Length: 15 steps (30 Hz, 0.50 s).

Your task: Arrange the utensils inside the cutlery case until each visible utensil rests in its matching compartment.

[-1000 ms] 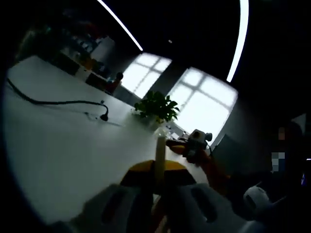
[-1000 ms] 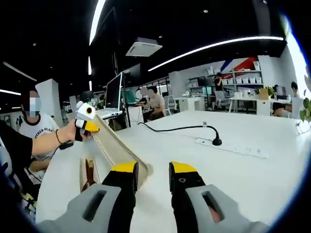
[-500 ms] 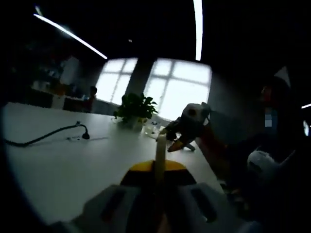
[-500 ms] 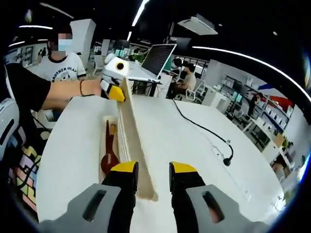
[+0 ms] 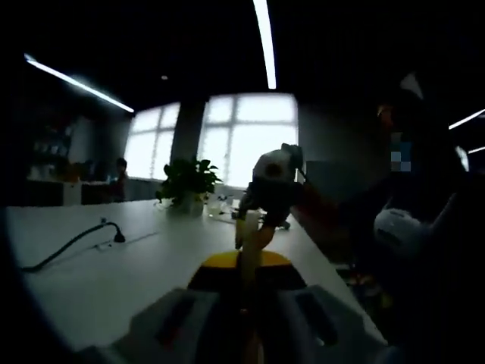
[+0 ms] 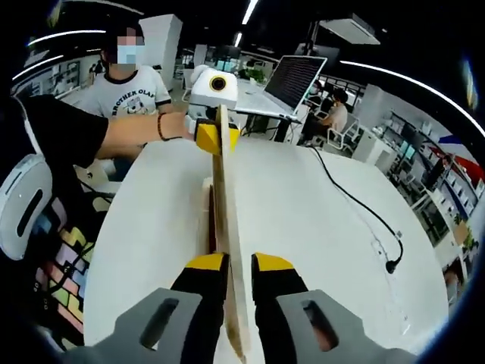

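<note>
Both tongs grasp one long pale wooden piece, which we take to be the lid or a long wall of the cutlery case, seen edge-on. At the lower centre of the right gripper view, the right tongs are clenched on its near end, yellow tips pressed against either face. At the upper centre of that view, the left tongs hold the far end, with a person's hand and sleeve behind them at upper left.

In the left gripper view, the same pale edge rises from between the left tongs' own closed tips at lower centre, and the right tongs sit at its far end, mid-frame.

Compared with half a second ago, the right tongs have closed; earlier their tips stood apart beside the board. The board now runs straight up the frame instead of leaning left, so we judge that it has been swung upright on its edge.

A dark reddish utensil lies just left of the board, only a sliver showing against the white bench. We cannot tell which compartment it rests in.

Our judgement: with both ends held, the board is ready to be lifted clear, but the sorting of utensils has hardly begun.
</note>
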Each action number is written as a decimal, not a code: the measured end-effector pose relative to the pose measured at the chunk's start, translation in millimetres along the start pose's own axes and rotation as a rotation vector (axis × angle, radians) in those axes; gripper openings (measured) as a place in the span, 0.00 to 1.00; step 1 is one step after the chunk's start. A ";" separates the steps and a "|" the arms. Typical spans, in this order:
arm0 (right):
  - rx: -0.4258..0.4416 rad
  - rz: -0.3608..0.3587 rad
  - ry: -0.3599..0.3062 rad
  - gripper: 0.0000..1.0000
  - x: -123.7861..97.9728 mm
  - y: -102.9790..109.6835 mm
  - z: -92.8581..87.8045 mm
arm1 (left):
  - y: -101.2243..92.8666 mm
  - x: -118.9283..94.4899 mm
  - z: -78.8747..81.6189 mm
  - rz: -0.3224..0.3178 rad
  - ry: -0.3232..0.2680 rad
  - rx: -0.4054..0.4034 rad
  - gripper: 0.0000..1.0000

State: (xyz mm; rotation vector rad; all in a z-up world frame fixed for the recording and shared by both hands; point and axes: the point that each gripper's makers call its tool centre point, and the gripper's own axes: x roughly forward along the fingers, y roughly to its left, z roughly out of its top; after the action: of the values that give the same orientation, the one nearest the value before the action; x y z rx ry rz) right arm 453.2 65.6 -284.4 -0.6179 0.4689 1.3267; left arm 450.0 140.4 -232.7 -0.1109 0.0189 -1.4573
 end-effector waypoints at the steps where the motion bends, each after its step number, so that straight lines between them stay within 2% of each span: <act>1: 0.000 -0.007 0.001 0.04 1.2 0.8 -2.5 | -1.3 -0.1 -1.6 -0.004 0.006 -0.003 0.03; 4: -0.020 -0.002 0.007 0.03 4.4 7.3 -7.1 | -2.3 -0.4 -6.9 0.003 0.027 -0.022 0.03; 6: -0.006 0.002 0.003 0.03 4.6 9.2 -5.3 | -1.4 -2.0 -8.4 0.013 0.032 -0.101 0.04; 7: -0.004 0.003 0.003 0.03 4.8 9.5 -5.2 | -1.0 -2.2 -8.7 0.018 0.034 -0.116 0.05; 12: -0.011 -0.004 0.014 0.03 7.5 12.7 -3.6 | 6.3 -5.4 -9.7 0.046 0.025 -0.110 0.08; 15: 0.012 -0.032 0.012 0.03 7.8 11.0 -3.6 | 13.9 -7.8 -6.8 0.093 0.002 -0.132 0.13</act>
State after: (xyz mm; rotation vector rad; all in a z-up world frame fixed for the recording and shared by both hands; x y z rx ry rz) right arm 444.0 70.4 -293.7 -0.6216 0.4748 1.2893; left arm 462.3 149.2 -241.1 -0.2135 0.1210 -1.3625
